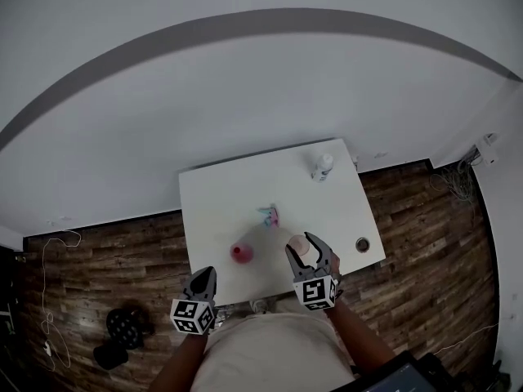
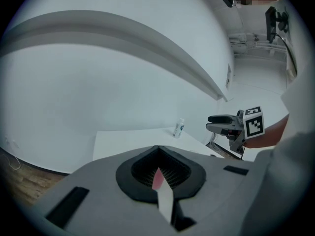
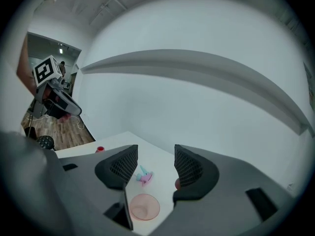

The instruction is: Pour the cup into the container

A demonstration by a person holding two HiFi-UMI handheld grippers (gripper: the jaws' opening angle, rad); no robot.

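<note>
A pale pink cup [image 1: 299, 244] stands near the white table's [image 1: 221, 194] front edge. My right gripper [image 1: 308, 250] is open around it, one finger on each side. In the right gripper view the pink cup [image 3: 144, 206] shows from above, low between the jaws of the right gripper [image 3: 155, 157], with a gap to the right pad. A small red cup [image 1: 240, 253] stands to its left, and shows again as the red cup [image 3: 100, 149]. My left gripper [image 1: 204, 280] is shut on nothing at the table's front edge; the left gripper [image 2: 158, 150] fills its own view.
A white bottle [image 1: 323, 167] stands at the table's far right. A pink and blue toy [image 1: 270, 214] lies mid-table. A small metal cup [image 1: 362, 244] sits at the front right corner. Dark gear [image 1: 122, 331] and cables lie on the wooden floor at left.
</note>
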